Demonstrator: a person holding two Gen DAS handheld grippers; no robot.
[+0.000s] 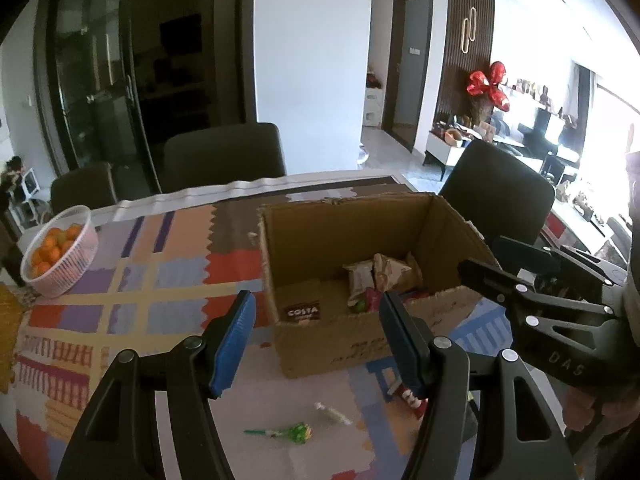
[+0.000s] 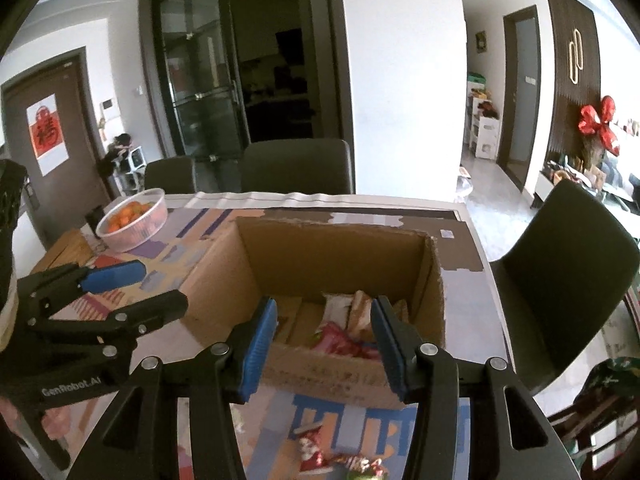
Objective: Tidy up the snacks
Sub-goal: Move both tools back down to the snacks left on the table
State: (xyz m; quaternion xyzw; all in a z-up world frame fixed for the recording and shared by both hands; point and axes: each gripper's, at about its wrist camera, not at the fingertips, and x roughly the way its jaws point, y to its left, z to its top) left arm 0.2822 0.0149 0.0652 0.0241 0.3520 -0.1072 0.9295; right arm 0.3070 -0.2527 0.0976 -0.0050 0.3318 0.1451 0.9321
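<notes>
Open-top corrugated cardboard box sits on a table covered by a patchwork-print cloth in orange, lilac, red and yellow blocks. Box top edges are torn and ragged; faint handwriting on its near wall, unreadable. Inside: a brown pack labelled "COSTA", crinkled tan and white wrappers, and pink-red packets.

Left gripper: black frame, ribbed blue pads, jaws spread with nothing between them, hovering in front of the box's near wall. Right gripper: same build, jaws apart and empty, over the box's near edge. "GenRobot.AI" is printed on the left gripper's body, "DAS" on the right's.

Loose snacks lie on the cloth before the box: a green-wrapped lollipop, a small clear wrapper and red-white packets.

White ribbed plastic basket of oranges stands near the table's far left corner, well apart from the box. Dark padded chairs line the far edge and right side. Open cloth left of the box.
</notes>
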